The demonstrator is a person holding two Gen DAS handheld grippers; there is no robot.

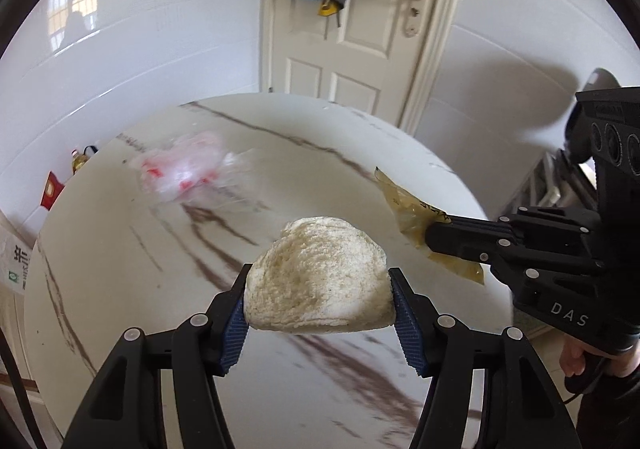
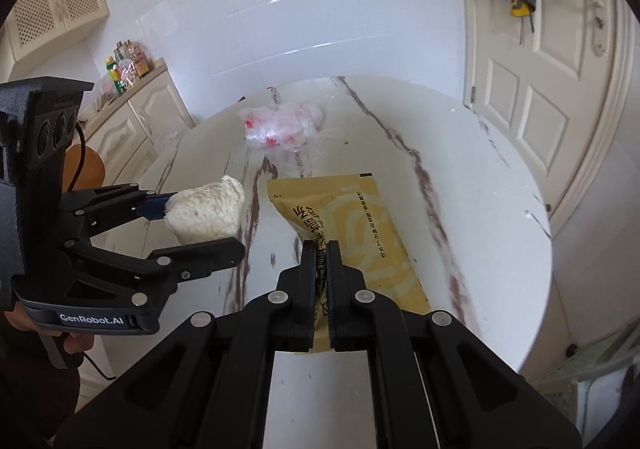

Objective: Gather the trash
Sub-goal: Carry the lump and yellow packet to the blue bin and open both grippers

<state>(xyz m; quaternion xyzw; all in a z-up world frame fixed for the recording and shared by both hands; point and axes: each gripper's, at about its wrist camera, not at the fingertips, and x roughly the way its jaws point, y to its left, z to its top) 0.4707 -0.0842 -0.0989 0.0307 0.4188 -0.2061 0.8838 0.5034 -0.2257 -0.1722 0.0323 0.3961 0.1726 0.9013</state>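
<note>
a pale, crumbly half-round piece of bread (image 1: 318, 277), torn and rough on its face, sits lifted off the round white marble-veined surface (image 1: 120, 249). the other bit of trash is a flat yellow wrapper (image 2: 360, 225) with printed characters and a serrated top edge, also held up above the surface. the left gripper (image 1: 318, 313) points down at a slant over the surface, its jaws standing about half apart with the blue pads (image 1: 234, 333) pressed against both sides of the bread, so the bread fills the gap between them. the right gripper (image 2: 321, 269) tilts down at much the same slant beside it, its jaws squeezed almost together on the lower part of the wrapper, which fans out ahead of the fingertips and pokes out a little behind them. seen from the right side, the left gripper comes in from the left with the bread at its tip, just beside the wrapper's upper left corner but apart from it. a crumpled clear plastic bag (image 2: 280, 125) with red print lies farther back on the surface, well apart from both. a hand (image 1: 580, 361) grips the right gripper's handle.
</note>
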